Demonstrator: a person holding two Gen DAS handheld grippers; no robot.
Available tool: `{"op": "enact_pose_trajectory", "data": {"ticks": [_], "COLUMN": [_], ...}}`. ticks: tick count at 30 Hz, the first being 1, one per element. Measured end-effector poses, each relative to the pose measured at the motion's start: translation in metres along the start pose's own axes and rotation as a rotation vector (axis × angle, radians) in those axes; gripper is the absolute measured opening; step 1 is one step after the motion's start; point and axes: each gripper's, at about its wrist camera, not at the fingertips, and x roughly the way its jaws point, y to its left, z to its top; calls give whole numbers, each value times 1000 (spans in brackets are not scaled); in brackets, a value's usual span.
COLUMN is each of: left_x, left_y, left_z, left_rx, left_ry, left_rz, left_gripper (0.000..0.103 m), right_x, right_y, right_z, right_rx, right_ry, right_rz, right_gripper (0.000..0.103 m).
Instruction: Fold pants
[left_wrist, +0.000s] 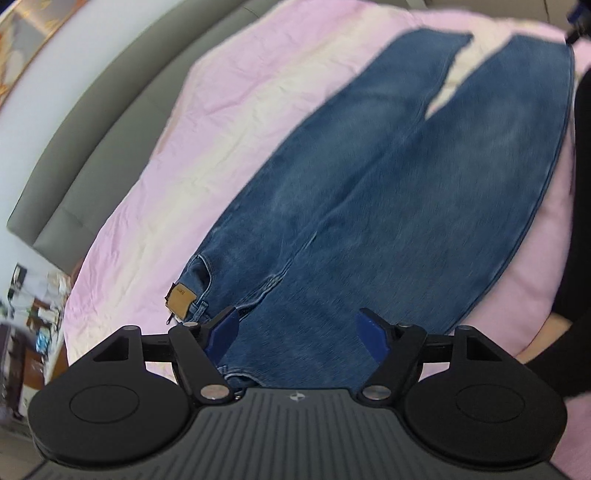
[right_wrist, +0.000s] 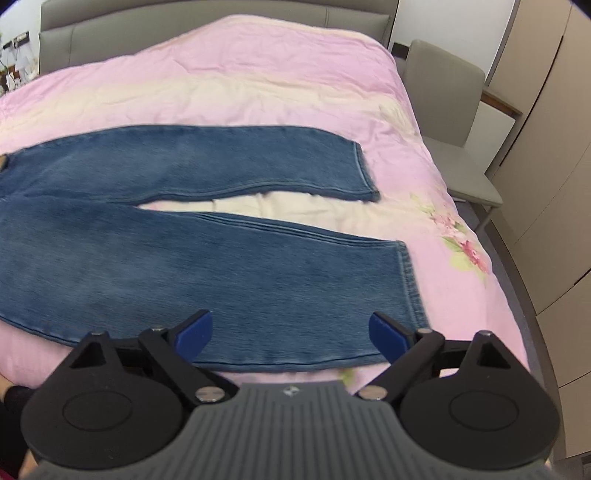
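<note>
Pants (right_wrist: 184, 229) lie flat, bedspread (right_wrist: 258, 74) bare beyond every edge.

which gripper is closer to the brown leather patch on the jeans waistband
Left. The left gripper hangs open over the waistband end, beside the brown patch. The right gripper is open over the near leg's hem, at the jeans' opposite end.

The jeans (right_wrist: 155, 236) are faded mid-blue denim with a tan leather patch (left_wrist: 181, 297) at the waistband. The bedspread (right_wrist: 258, 85) is pink with cream bands and a pink-and-green floral print (right_wrist: 463, 245). The headboard (right_wrist: 184, 26) is grey.
</note>
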Motion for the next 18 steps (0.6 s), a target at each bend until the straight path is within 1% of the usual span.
{"op": "enact_pose_trajectory", "data": {"ticks": [1,3,5,7,9,12,14,16,18], "left_x": [9,28,45,59,69,77,80,85,90], "left_y": [2,6,5,-2,-12,-27,-39,-49,-56], "left_z": [-2,-6,-9,-11,-12,-7,-4,-3,-2], "left_rx": [21,64,119,184,246,303,336,362,376], "left_ry": [24,70,112,152,191,201,197,195,203], "left_rz": [-14,-58,-90,-127,-181,-238,-290,-322,-337], "left_gripper": [85,85,85,85,85,85,85,86,86], "right_x": [7,24,39,51,62,73,78,84,93], "right_y": [-6,-19,-29,-37,-41,-44,-43,-38,-32], "right_z": [1,1,-1,-4,-8,-12,-14,-17,-20], "right_rx": [-18,-78,-129,-174,-243,-319,-348,-399,-453], "right_ry": [17,57,91,123,138,174,180,184,204], "right_rz": [5,17,44,59,64,90,132,159,171], "right_gripper": [77,75,70,68,68,68,68,68,68]}}
